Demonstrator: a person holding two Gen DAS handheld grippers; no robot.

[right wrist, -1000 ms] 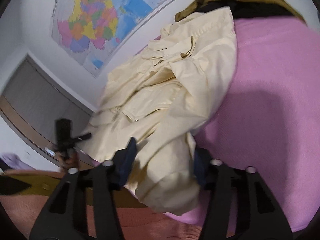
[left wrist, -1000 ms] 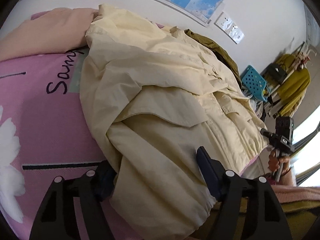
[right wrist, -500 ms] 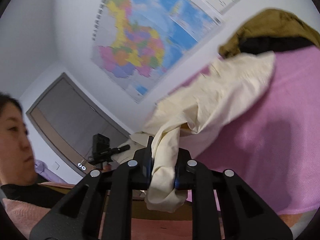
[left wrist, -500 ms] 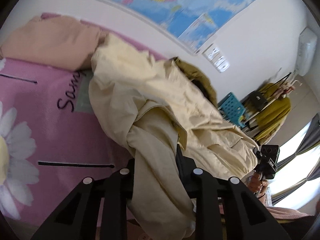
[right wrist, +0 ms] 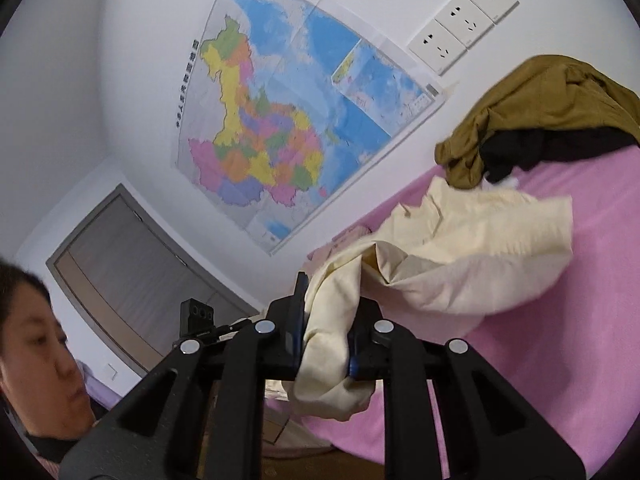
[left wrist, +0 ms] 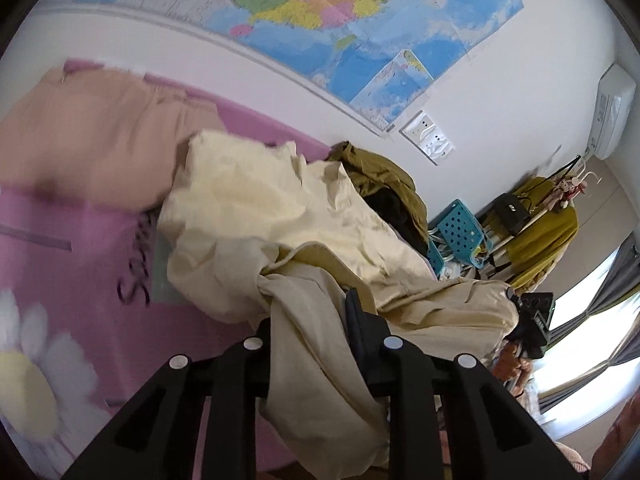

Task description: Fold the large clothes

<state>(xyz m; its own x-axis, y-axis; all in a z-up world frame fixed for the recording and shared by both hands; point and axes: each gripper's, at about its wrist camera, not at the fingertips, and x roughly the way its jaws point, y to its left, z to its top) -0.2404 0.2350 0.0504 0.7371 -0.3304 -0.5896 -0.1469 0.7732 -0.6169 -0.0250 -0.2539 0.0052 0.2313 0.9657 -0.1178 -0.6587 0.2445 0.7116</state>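
On pink bedsheet point(left wrist: 72, 264), partial lettering "Sa" point(left wrist: 134, 280), cream jacket point(left wrist: 256, 204)

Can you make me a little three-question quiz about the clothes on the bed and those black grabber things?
1. True or false: both grippers, the left gripper and the right gripper, have their fingers shut on the cream jacket.
2. What colour is the bedcover under the jacket?
A. green
B. pink
C. grey
3. Fill the gap: the crumpled garment beyond the jacket, near the wall sockets, is ____ coloured.

Key: 1 true. 2 B. 3 olive.
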